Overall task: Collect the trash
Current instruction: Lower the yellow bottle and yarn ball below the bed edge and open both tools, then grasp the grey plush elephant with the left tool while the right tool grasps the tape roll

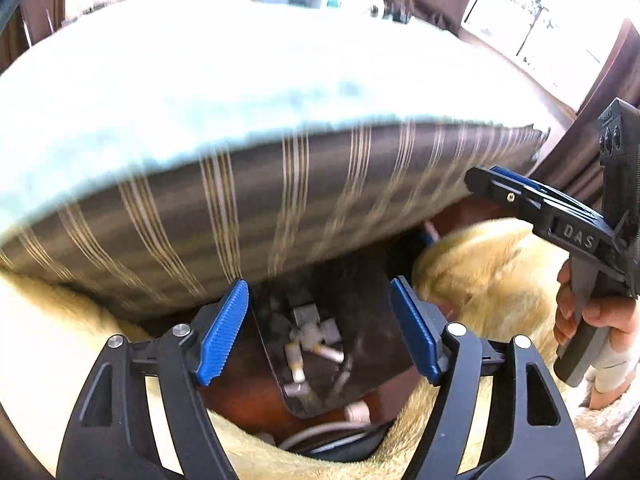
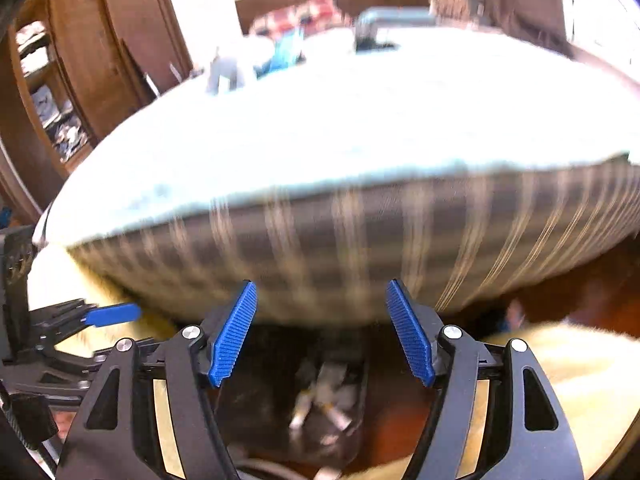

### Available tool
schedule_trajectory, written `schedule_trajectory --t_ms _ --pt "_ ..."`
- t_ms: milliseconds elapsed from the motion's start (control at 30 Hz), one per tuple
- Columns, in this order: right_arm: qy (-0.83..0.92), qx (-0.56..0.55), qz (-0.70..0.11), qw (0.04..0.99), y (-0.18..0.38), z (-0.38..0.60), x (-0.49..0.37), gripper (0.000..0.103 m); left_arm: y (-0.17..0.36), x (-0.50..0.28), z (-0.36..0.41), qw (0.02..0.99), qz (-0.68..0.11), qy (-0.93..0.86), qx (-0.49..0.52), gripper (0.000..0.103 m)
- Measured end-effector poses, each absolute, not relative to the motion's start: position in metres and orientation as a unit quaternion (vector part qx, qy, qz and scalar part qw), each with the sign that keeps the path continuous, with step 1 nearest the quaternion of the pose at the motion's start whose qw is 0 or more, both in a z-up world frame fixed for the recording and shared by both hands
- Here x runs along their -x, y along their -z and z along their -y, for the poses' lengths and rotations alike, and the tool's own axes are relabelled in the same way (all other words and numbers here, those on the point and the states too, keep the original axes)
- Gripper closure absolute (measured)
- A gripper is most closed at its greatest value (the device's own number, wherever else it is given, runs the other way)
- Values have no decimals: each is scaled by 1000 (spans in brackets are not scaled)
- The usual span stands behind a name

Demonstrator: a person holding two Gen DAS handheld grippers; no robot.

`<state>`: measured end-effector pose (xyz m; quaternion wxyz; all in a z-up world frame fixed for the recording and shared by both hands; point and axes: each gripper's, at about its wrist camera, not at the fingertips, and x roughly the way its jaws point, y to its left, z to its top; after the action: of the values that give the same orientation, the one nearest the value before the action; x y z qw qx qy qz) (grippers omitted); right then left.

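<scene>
1. Both sets of jaws are standing wide apart with nothing between them: the left gripper and the right gripper are each holding empty air.
2. Cigarette butts are lying in a dark tray on the wooden floor, at 6 o'clock below the left gripper's gap; in the right wrist view they are showing blurred at 6 o'clock.
3. A striped mattress under a pale sheet is filling 12 o'clock in both views.
4. A cream fur rug is lying around the tray at 3 and 9 o'clock.
5. A white cable is trailing near the tray's close edge.
6. The right gripper is appearing at 3 o'clock in the left view, a hand gripping its handle.
</scene>
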<state>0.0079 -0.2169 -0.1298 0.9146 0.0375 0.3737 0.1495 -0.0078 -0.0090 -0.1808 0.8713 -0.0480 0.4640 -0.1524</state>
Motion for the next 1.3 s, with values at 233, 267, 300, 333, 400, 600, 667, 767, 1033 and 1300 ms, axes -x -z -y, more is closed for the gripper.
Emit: schedule_trajectory --t_ms 233,267,300,333,400,600,667,767,1033,1300 --pt "-136 -17 -306 942 79 223 -41 33 125 -8 2 906 -398 140 30 29" --pt "-136 -16 -303 943 75 224 -46 32 119 -12 2 910 -391 137 26 29" --pt "-138 -16 -302 943 72 223 -52 32 114 -17 2 912 -386 135 24 29" --pt "-143 -18 -302 942 68 222 -62 32 109 -21 3 914 -382 135 22 29" --pt "-151 -26 -307 939 64 225 -73 32 100 -32 4 918 -374 131 19 29" --pt "-164 -47 -334 927 70 222 -110 32 91 -59 1 923 -364 122 22 28" --pt "-166 -43 -347 922 73 218 -125 32 90 -72 -2 924 -364 116 30 28" --pt "-173 -36 -364 914 79 209 -148 34 91 -94 -3 926 -362 104 28 28" --pt "-170 -34 -400 900 91 193 -202 51 93 -131 6 925 -366 100 30 28" --pt "-166 -7 -413 895 93 179 -234 51 95 -161 18 919 -380 99 40 28"
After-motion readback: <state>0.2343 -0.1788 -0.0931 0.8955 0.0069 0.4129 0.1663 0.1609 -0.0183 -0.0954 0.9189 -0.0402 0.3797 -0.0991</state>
